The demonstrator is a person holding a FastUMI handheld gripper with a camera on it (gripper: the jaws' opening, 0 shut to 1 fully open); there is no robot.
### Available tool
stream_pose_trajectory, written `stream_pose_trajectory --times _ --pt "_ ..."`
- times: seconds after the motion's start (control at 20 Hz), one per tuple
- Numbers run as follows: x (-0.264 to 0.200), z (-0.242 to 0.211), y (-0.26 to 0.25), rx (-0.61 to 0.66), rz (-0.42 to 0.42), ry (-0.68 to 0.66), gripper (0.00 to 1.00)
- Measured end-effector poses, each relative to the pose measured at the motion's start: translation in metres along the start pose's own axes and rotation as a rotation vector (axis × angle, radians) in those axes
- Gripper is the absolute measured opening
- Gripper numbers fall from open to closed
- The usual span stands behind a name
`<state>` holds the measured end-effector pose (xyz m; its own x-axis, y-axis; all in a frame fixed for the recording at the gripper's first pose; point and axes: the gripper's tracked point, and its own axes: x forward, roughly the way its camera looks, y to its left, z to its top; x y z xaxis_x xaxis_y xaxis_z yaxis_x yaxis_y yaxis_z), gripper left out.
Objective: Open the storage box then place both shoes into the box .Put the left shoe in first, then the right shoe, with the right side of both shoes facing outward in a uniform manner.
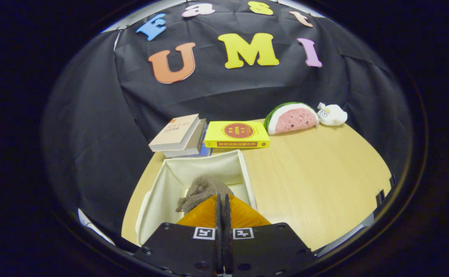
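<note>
Fabric storage box (170,181) lies open; my gripper (222,200) fingers pinch together above it. Soft brown shoe (201,190) inside looks light, graspable at its collar.

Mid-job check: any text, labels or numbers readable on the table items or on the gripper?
Yellow hardcover book: red cover print, too blurred to read.
Beige paperback book: cover print too small to read.
Gripper: two black-and-white square markers, no words; fingers shut, grey-brown plush shoe just ahead, in the open white fabric storage box.
</note>
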<state>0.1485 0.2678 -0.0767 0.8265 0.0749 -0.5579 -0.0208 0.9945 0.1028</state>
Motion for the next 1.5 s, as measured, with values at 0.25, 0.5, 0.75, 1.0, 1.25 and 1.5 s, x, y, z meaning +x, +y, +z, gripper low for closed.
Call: stream_pose_trajectory --times 0.25,0.5,0.75,1.0,1.25,1.5 --pt "0.002 -0.004 -0.001 -0.058 -0.037 -0.028 0.01" --pt "-0.005 -0.007 -0.01 -0.054 -0.023 -0.037 0.22" --pt "-0.037 0.008 -0.028 -0.062 -0.02 -0.171 0.76" --pt "-0.074 0.023 -0.061 -0.069 -0.025 -0.327 0.97" --pt "-0.104 0.017 -0.099 -0.043 0.026 -0.399 0.96" --pt "-0.128 0.015 -0.151 -0.145 -0.042 -0.511 0.96"
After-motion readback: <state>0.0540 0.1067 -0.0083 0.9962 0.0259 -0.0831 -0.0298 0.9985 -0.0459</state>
